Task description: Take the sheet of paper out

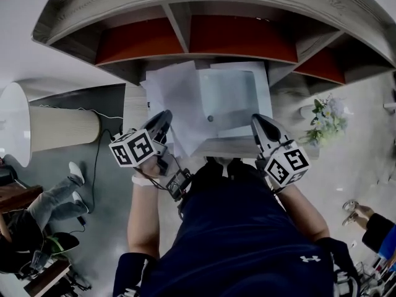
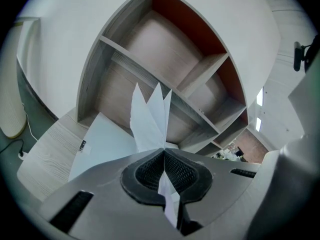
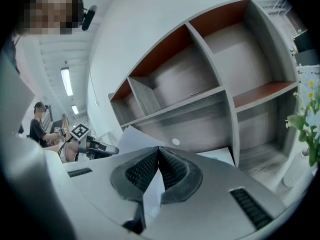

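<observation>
Left gripper point(image 2: 163, 153) and right gripper point(image 3: 158, 150) both clamp the sheet of paper point(image 1: 176, 94); it spans left-right, far edge toward the shelf unit point(image 1: 185, 26).

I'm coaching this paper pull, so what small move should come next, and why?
Probably ease the left gripper toward the person's left, away from the right gripper. Both pairs of jaws are shut: the left on the white sheet of paper, the right apparently on the pale sleeve, and the sheet overlaps that sleeve in the head view.
</observation>
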Demonstrator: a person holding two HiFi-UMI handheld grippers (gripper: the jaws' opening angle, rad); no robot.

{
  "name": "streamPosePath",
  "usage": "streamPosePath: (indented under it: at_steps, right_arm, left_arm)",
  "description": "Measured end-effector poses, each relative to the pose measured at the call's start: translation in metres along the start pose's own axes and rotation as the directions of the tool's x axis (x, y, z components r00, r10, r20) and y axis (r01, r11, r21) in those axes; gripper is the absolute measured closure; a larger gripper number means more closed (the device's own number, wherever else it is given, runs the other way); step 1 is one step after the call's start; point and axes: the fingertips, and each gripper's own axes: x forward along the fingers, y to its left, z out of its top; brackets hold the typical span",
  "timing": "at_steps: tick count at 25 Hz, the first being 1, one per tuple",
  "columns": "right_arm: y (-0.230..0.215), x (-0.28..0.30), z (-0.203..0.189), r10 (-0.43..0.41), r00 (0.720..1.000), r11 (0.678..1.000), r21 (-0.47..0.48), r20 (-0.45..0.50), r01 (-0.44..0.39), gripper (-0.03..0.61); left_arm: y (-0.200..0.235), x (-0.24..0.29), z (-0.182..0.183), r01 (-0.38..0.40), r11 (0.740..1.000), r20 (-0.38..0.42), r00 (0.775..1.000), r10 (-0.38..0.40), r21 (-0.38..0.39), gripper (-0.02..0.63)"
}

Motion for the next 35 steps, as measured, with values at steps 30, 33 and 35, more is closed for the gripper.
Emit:
streamPosePath:
  at_steps: [30, 33, 35]
  right_arm:
    - [0.019, -0.005, 0.028, 0.057, 0.997, 0.997, -0.063, 0.049, -0.054, 0.565]
    - [0.02, -0.007, 0.028, 0.058, 0.997, 0.997, -0.061, 0.051, -0.055, 0.565]
    - [0.02, -0.008, 0.028, 0.059, 0.997, 0.997, -0.058, 0.051, -0.056, 0.565]
  left_arm:
    - [-0.029, -0.018, 0.005, 0.067, 0.998, 0.035, 0.997, -0.066, -0.012, 0.6]
    - [-0.029, -0.019, 0.004, 0.068, 0.998, 0.034, 0.997, -0.068, -0.014, 0.6]
    - [-0.029, -0.019, 0.003, 0.068, 0.998, 0.031, 0.997, -0.068, -0.016, 0.6]
